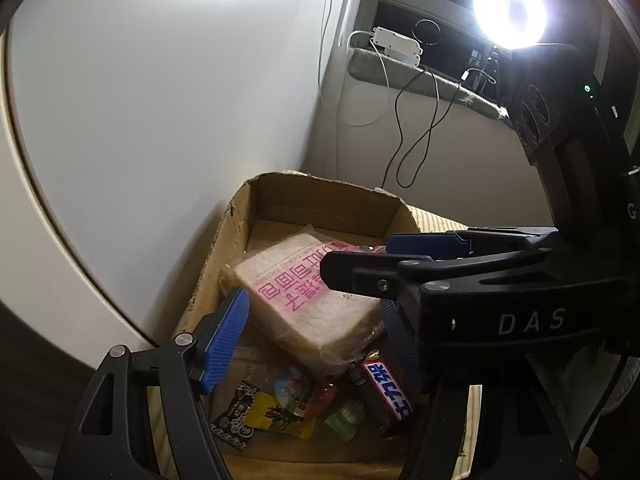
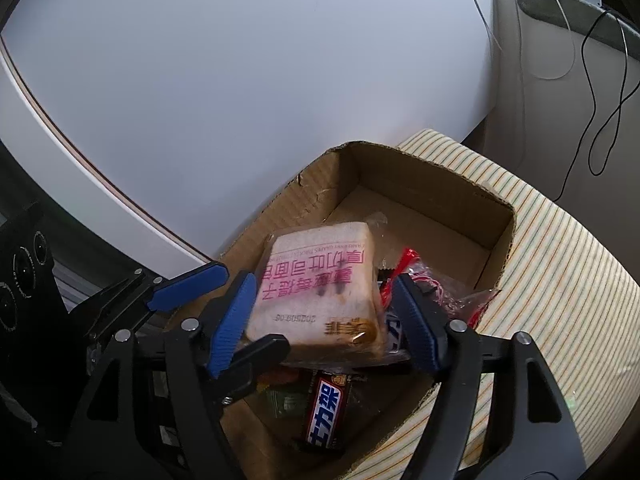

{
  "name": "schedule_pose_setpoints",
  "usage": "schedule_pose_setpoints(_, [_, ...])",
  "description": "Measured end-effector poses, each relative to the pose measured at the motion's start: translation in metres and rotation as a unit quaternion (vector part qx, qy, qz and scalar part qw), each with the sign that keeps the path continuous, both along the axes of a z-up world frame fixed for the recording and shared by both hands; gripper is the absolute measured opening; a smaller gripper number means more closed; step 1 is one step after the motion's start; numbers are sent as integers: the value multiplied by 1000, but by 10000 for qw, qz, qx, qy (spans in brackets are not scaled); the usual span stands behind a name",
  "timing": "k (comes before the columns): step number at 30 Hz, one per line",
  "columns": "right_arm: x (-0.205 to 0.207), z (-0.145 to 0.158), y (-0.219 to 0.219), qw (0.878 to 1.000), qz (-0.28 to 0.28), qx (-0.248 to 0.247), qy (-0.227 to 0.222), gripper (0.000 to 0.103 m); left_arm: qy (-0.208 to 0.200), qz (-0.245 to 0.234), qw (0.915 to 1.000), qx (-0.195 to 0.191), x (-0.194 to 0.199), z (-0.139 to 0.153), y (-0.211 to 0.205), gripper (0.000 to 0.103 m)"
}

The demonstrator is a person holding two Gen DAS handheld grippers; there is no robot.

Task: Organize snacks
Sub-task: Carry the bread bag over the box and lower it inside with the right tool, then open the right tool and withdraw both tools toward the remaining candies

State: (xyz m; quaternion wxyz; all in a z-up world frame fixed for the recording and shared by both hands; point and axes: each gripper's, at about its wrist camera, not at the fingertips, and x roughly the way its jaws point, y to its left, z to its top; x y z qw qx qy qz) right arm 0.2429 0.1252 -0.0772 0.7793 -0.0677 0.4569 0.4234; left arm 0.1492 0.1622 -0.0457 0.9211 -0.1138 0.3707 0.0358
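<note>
The bread pack [image 2: 320, 292] is straddled by both spread, empty grippers — left gripper [image 1: 316, 340], right gripper [image 2: 324, 320]. The soft loaf could be crushed onto the candy bar [image 2: 326, 416] at 6 o'clock.

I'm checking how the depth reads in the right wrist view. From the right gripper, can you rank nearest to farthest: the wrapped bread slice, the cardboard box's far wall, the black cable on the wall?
1. Wrapped bread slice with pink print: between the right gripper fingers.
2. Brown cardboard box's far wall: straight beyond.
3. Thin black cable: upper right, on the wall behind.

left gripper [image 1: 316, 332]: fingers spread wide | right gripper [image 2: 326, 320]: fingers spread wide, crossing left
</note>
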Motion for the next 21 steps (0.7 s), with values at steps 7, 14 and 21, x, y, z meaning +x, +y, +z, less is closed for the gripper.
schedule_pose_setpoints(7, [-9,6,-7,9996,-56,-101,-268,74,-112,-58,9998,145,-14,7,-7,67])
schedule_pose_setpoints(14, [-17,17,-30,9985,-215,-89,-505,74,-225,-133,9993,256,-24,15,-22,67])
schedule_pose_setpoints(21, [-27,26,-65,9950,-460,-176,-866,74,-339,-241,9986,315,-31,21,-40,67])
